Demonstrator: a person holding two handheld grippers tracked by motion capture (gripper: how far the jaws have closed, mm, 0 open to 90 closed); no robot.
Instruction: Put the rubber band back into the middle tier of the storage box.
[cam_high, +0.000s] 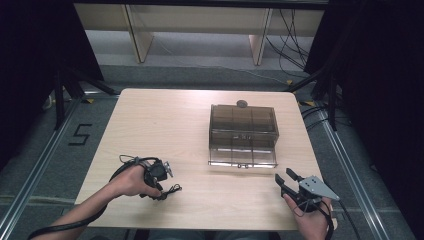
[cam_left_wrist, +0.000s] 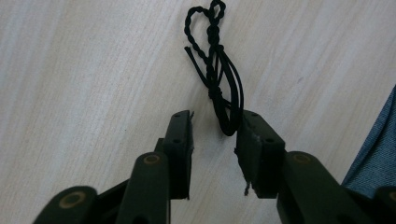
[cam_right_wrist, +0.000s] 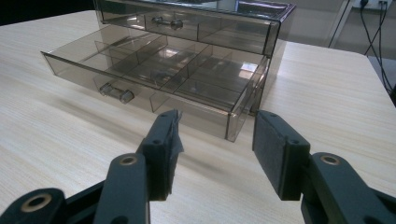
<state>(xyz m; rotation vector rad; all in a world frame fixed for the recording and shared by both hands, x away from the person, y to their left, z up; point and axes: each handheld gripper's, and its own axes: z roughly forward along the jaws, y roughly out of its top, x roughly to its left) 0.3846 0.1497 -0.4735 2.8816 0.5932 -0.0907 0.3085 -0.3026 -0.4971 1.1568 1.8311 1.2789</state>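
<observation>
High view shows our left gripper over the black cord on the tabletop, fingers released — right gripper likewise empty by the box's open drawer — next, we judge, pinch the cord.

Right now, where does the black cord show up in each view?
High view: the black cord lies on the table by the left gripper, lower left.
Left gripper view: upper centre, its lower loop against the inner face of the right-hand jaw.
Right gripper view: not seen; the drawer box sits ahead.
Shared landmark: the pale wood tabletop.
</observation>
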